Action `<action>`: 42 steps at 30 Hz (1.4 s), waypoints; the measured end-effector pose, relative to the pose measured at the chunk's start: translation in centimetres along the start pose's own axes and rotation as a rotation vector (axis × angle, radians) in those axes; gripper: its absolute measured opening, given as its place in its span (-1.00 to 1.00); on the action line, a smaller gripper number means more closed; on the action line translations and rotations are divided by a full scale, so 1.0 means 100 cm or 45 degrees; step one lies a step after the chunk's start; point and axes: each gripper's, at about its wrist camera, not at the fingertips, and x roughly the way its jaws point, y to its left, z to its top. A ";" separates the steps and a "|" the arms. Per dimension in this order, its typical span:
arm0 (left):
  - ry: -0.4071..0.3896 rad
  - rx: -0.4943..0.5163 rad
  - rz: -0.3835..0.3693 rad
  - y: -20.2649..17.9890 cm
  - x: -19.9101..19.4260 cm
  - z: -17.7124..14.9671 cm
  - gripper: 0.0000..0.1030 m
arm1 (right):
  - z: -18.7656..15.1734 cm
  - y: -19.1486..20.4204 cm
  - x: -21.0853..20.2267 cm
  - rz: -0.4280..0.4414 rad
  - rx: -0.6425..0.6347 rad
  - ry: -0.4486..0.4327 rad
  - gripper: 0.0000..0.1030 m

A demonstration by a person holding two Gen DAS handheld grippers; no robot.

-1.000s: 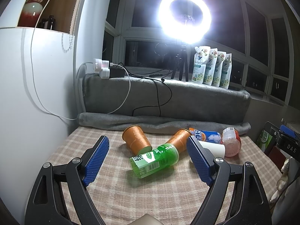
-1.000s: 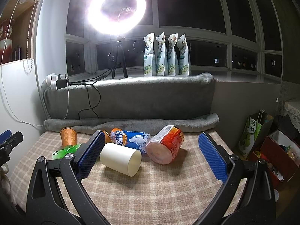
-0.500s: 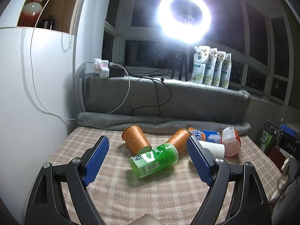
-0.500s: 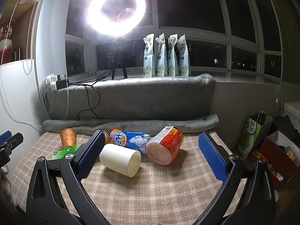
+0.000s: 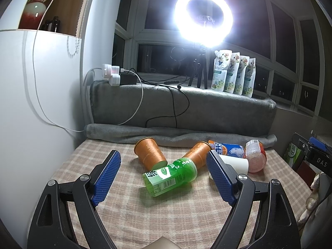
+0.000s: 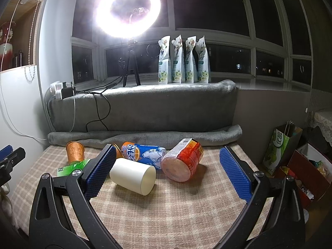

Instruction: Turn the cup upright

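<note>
Between the right claw pads lies the white cup.

Left hand-held gripper hovers spread wide over green bottle.

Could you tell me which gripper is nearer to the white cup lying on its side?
Right. The right gripper is open with the white cup lying just ahead between its fingers; the left gripper faces the green bottle, the cup beyond its right finger.
</note>
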 end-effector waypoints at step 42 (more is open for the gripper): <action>0.240 -0.039 -0.001 0.028 0.023 -0.036 0.64 | 0.002 0.089 0.134 0.556 0.019 0.507 0.97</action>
